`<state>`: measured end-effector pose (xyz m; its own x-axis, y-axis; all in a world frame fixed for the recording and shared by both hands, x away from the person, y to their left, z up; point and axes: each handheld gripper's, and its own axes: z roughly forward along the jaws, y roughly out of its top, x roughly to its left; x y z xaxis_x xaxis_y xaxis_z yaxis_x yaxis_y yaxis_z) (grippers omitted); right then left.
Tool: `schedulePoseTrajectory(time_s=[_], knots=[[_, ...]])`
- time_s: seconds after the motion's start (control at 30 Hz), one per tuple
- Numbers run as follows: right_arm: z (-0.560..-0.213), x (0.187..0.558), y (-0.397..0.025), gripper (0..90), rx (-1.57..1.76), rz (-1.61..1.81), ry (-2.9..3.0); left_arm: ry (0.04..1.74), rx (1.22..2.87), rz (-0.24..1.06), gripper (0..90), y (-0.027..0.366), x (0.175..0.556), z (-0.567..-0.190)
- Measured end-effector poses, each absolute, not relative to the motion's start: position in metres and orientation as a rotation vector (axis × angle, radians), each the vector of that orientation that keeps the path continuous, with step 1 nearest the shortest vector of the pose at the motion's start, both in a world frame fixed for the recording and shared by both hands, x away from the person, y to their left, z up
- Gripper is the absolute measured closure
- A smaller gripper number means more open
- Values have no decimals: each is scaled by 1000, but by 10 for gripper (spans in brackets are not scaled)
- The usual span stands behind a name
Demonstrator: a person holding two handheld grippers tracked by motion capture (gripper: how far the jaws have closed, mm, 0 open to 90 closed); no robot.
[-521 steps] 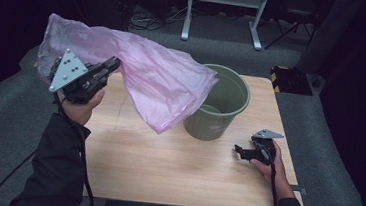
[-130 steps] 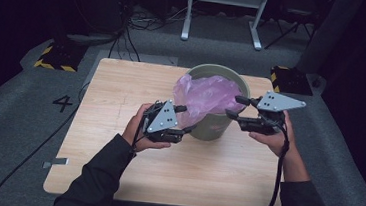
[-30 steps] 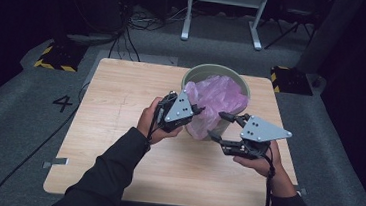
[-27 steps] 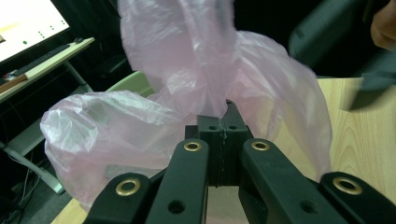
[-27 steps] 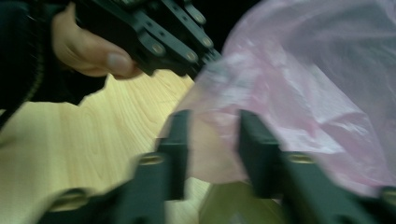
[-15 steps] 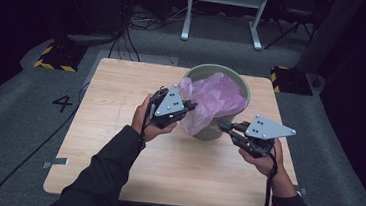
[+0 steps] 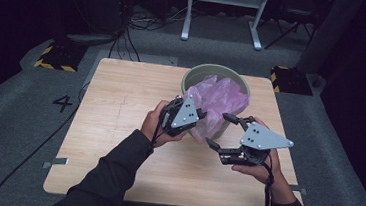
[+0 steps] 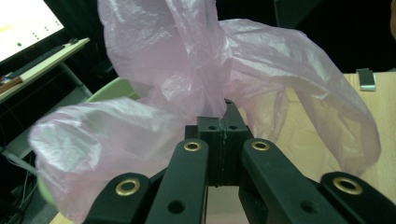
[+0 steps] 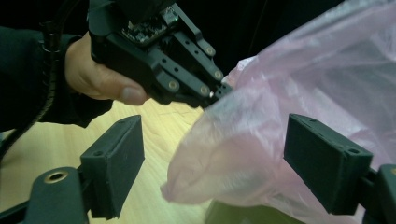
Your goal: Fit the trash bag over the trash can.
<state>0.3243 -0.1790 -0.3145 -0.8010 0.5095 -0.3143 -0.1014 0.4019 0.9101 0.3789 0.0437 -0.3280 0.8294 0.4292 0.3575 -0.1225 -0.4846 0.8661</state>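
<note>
A thin pink plastic bag (image 7: 220,98) sits bunched in a round green bin (image 7: 197,73) at the table's far middle, and part of it spills over the near rim. My left gripper (image 7: 198,116) is shut on a fold of the bag (image 8: 187,70) in front of the bin. In the left gripper view its jaws meet on the film at the left gripper (image 8: 224,117). My right gripper (image 7: 217,130) is open just right of it. Its pads straddle a hanging lobe of the bag (image 9: 252,140), with the right gripper (image 9: 219,158) not touching it. The left gripper (image 9: 217,91) appears beyond.
The bin stands on a light wooden table (image 7: 120,107) with bare room on the left and near sides. A small grey object (image 8: 367,79) lies at a table edge. Yellow-and-black blocks (image 7: 54,57) and a white frame (image 7: 224,11) stand on the floor beyond.
My left gripper has drawn the bag fold slightly nearer and to the right. My right gripper has shifted a little nearer, its open jaws now around the hanging lobe.
</note>
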Motion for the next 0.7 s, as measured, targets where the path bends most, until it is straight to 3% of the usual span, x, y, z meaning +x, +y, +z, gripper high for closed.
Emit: schedulePoseTrajectory(time_s=[0.07, 0.17, 0.23, 0.3, 0.43, 0.7], knots=[[-314, 324, -178, 211, 341, 1412, 2105, 223, 1978, 671, 900, 43, 378, -328], [-315, 332, -178, 457, 382, 1345, 2106, 203, 1979, 674, 900, 40, 376, -328], [-317, 337, -180, 671, 403, 1316, 2127, 205, 1977, 679, 900, 41, 377, -327], [-319, 339, -184, 790, 415, 1317, 2122, 218, 1970, 684, 900, 44, 379, -326], [-319, 346, -197, 896, 477, 1366, 2099, 278, 1935, 670, 899, 55, 386, -325], [-323, 355, -212, 900, 562, 1356, 2086, 413, 1873, 665, 876, 78, 402, -322]])
